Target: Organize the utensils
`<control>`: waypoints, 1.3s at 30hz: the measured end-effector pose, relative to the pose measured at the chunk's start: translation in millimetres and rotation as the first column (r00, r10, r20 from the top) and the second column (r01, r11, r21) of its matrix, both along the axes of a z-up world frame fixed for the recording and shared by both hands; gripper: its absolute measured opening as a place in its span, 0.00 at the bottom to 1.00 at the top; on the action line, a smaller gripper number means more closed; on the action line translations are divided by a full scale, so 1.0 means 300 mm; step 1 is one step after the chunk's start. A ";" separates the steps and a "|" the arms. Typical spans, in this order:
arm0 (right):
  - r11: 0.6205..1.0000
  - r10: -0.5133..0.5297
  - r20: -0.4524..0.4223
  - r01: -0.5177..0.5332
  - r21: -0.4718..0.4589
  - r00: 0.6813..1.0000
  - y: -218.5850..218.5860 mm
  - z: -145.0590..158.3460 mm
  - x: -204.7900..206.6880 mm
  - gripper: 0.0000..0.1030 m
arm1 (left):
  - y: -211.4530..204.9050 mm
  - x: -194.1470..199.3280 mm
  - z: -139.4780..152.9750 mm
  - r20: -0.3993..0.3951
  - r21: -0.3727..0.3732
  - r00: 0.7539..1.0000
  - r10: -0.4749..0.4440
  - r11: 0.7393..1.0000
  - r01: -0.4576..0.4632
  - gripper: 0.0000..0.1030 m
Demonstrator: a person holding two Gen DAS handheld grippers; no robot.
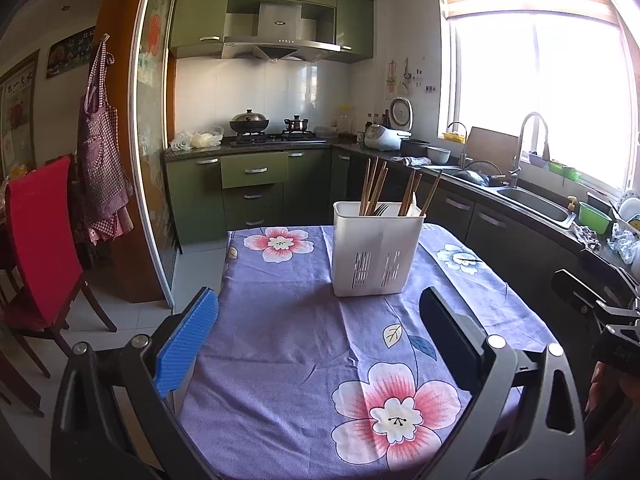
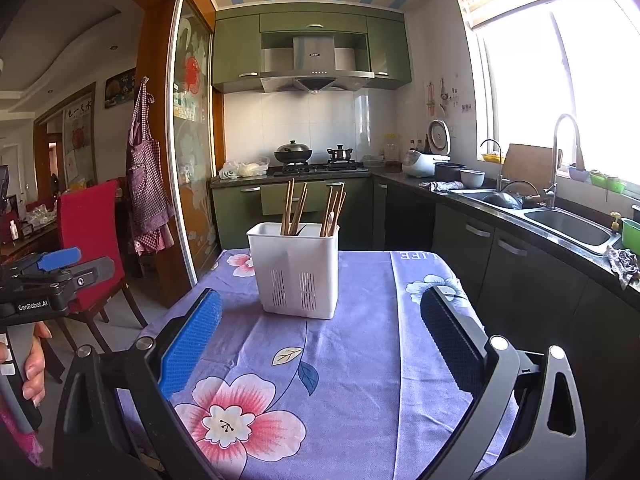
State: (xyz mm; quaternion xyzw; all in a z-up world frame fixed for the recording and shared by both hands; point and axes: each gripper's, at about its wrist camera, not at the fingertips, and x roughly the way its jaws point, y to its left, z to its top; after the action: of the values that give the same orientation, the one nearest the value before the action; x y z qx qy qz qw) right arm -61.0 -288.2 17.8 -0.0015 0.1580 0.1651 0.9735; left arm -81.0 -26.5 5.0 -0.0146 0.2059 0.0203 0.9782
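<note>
Holder, white plastic, stands upright on the floral tablecloth with chopsticks and a fork inside. Left gripper and right gripper hover well short of it, jaws spread wide, holding nothing.

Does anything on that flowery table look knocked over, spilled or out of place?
Nothing stands out. The white utensil holder stands upright on the floral tablecloth, with the wooden chopsticks and a fork inside it. No utensils lie loose on the cloth. Both the left gripper and right gripper are open and empty.
</note>
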 end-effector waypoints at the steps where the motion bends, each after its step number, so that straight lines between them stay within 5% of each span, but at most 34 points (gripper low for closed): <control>1: 1.000 0.004 0.000 -0.004 -0.002 1.000 0.005 0.000 -0.004 0.95 | -0.003 -0.006 0.000 0.003 0.004 1.000 -0.001 1.000 0.001 0.93; 20: 1.000 0.030 -0.006 -0.030 0.004 1.000 0.016 -0.007 -0.018 0.95 | 0.018 -0.028 0.005 -0.014 -0.053 1.000 0.008 0.999 -0.009 0.93; 39: 0.999 0.036 -0.016 -0.036 0.000 0.999 0.027 -0.021 -0.008 0.95 | 0.019 -0.030 0.002 -0.014 -0.035 0.999 0.032 0.999 -0.033 0.93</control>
State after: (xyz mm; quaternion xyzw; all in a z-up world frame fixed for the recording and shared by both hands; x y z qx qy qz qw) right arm -63.5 -280.1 11.6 -0.0032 0.1657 0.1824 0.9692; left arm -89.9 -20.8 5.6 -0.0351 0.2124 0.0326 0.9760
